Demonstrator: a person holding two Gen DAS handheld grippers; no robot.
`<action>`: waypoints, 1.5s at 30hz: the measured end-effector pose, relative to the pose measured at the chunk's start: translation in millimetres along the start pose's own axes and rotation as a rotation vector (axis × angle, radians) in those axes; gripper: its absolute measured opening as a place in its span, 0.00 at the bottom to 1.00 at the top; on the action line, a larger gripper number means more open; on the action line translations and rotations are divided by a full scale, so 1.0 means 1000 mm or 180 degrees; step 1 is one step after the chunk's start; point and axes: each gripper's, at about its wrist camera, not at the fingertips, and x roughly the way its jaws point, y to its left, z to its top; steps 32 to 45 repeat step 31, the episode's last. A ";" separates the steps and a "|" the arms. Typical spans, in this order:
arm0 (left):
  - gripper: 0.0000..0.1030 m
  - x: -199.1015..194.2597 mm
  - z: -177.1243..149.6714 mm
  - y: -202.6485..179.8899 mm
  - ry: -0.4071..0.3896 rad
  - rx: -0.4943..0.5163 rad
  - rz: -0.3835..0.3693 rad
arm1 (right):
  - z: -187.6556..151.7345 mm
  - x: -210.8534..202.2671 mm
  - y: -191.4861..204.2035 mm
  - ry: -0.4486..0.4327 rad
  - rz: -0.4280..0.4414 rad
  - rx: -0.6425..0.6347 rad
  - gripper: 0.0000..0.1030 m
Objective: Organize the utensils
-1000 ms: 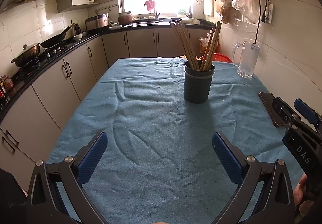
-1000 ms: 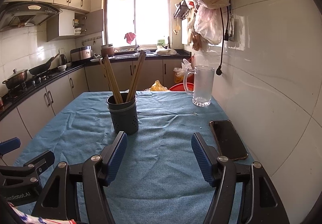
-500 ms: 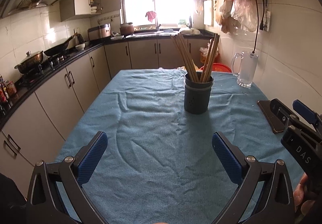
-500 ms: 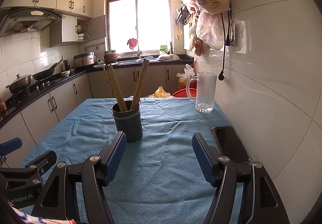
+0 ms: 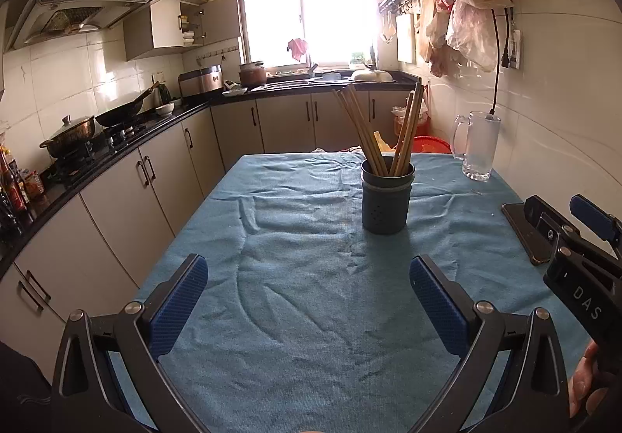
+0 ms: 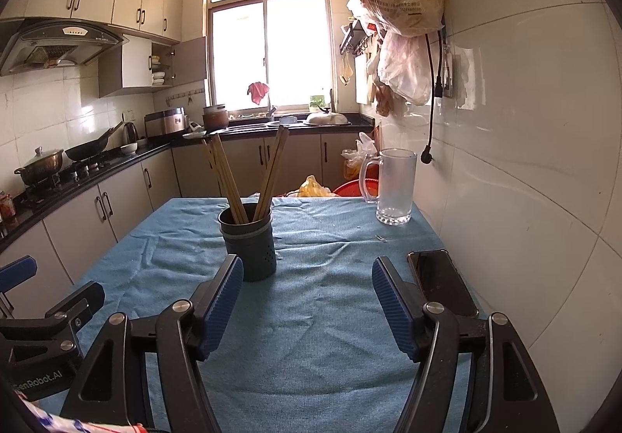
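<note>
Wooden chopsticks [image 6: 237, 180] stand together in the holder [image 6: 248, 242], just ahead of your right gripper [image 6: 307, 302] fingers; both grippers, also the left [image 5: 309, 302], hover wide open and empty above the surface [image 5: 311, 335].

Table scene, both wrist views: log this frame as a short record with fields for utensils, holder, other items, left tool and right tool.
utensils: chopsticks standing in two leaning bunches
holder: dark cup, upright, mid-table on the blue cloth
other items: glass mug at far right; phone flat by the wall
left tool: open, nothing between its pads, short of the cup
right tool: open, empty, cup just ahead of its left pad
</note>
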 end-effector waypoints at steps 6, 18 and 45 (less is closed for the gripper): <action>1.00 -0.007 0.000 0.000 -0.0025 -0.0011 0.0009 | -0.001 -0.001 -0.002 -0.0008 0.0017 0.0015 0.72; 1.00 -0.005 0.000 0.002 0.0046 -0.0045 -0.0021 | -0.006 0.001 0.002 0.0034 0.0070 -0.0042 0.72; 1.00 0.027 -0.006 0.009 0.0344 -0.0142 -0.0107 | -0.021 0.031 0.004 0.0387 0.0198 -0.0067 0.72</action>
